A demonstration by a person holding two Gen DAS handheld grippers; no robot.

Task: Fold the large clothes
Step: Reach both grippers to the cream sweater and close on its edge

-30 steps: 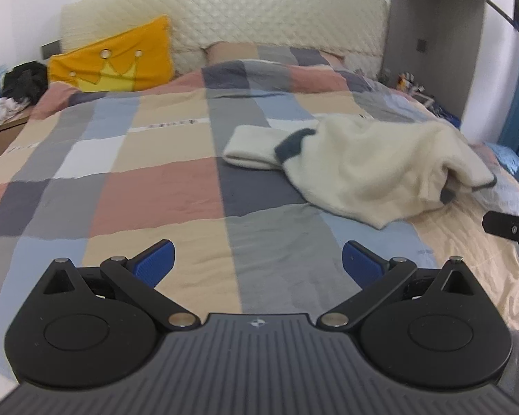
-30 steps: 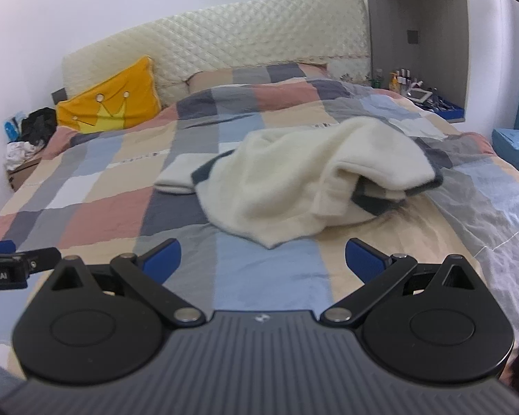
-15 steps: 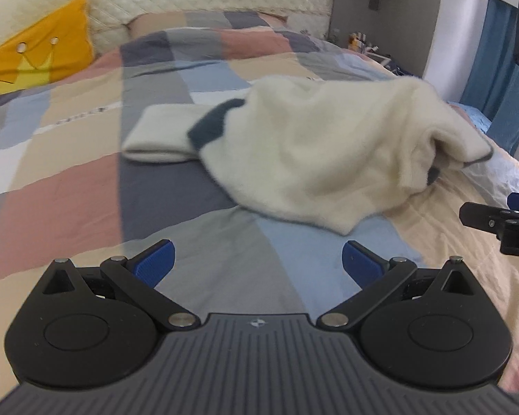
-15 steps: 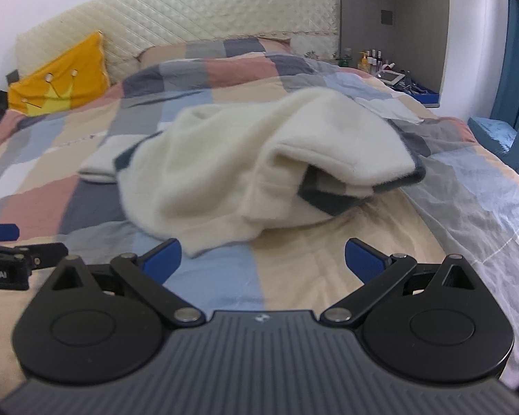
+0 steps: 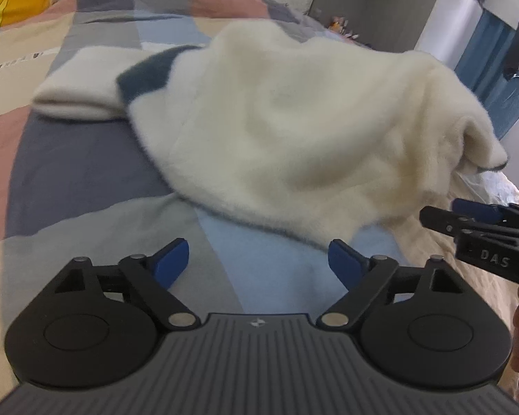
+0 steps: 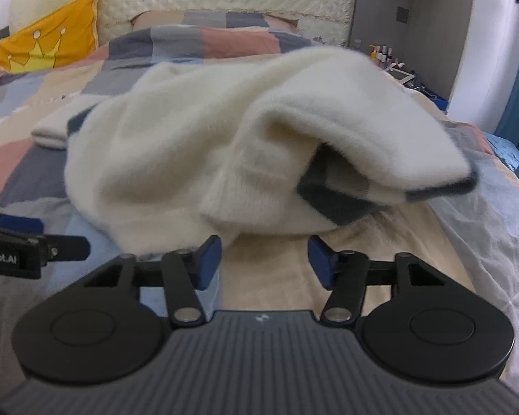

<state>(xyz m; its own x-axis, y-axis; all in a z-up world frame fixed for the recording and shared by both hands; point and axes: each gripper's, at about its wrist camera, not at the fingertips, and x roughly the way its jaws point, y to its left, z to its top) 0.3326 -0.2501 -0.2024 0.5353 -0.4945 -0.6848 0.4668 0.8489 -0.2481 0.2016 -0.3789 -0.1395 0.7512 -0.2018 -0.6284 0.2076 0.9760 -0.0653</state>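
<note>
- Cream fleece garment (image 5: 294, 131) with dark trim lies crumpled on a patchwork quilt (image 5: 86, 173), one sleeve stretched toward a yellow crown pillow (image 6: 48, 48).
- Left gripper (image 5: 258, 261) hangs spread wide and empty just short of its hem.
- Right gripper (image 6: 264, 259), jaws parted, grasps nothing beside the folded edge.
</note>
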